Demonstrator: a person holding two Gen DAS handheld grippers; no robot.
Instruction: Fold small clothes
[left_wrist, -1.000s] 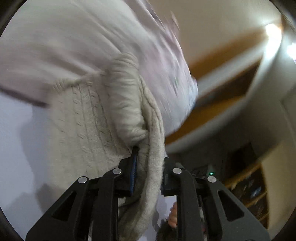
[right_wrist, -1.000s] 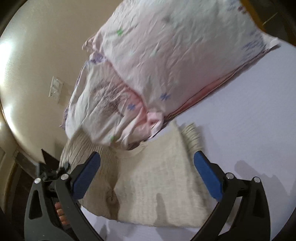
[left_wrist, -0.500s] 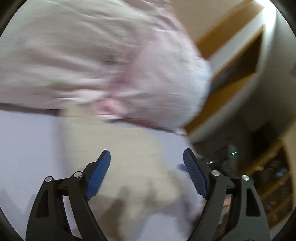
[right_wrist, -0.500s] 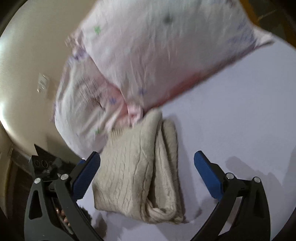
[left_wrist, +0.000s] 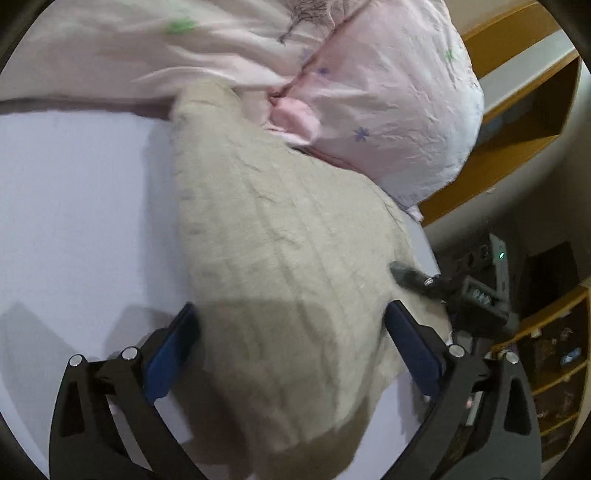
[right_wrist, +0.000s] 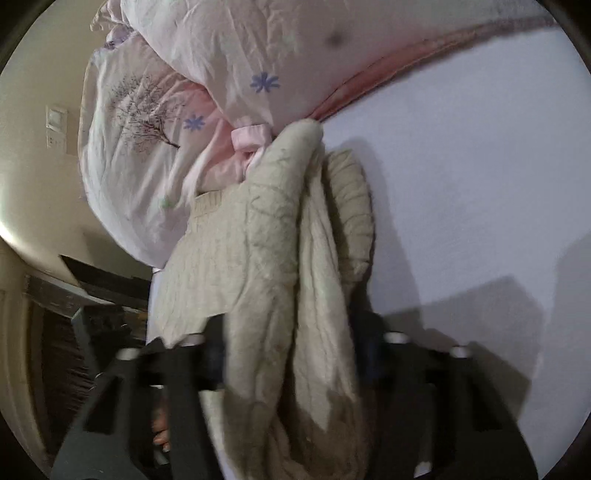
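A cream cable-knit sweater (left_wrist: 280, 258) lies folded on the white bed sheet (left_wrist: 81, 206). My left gripper (left_wrist: 291, 347) is open, its blue pads either side of the sweater's near end, not clamping it. In the right wrist view the sweater (right_wrist: 280, 258) is bunched in thick folds between the fingers of my right gripper (right_wrist: 291, 362), which is closing on it; the image is blurred. The tip of the right gripper (left_wrist: 410, 277) shows at the sweater's right edge in the left wrist view.
A pink quilt with small flower prints (left_wrist: 388, 92) is piled against the sweater's far end, also in the right wrist view (right_wrist: 155, 122). Wooden shelves (left_wrist: 517, 110) and a cabinet (left_wrist: 554, 362) stand past the bed's right edge. A wall switch (right_wrist: 55, 122) is on the wall.
My left gripper let go of the sweater and opened, then moved over the folded sweater. My right gripper, open before, has moved in and narrowed around the bunched sweater.
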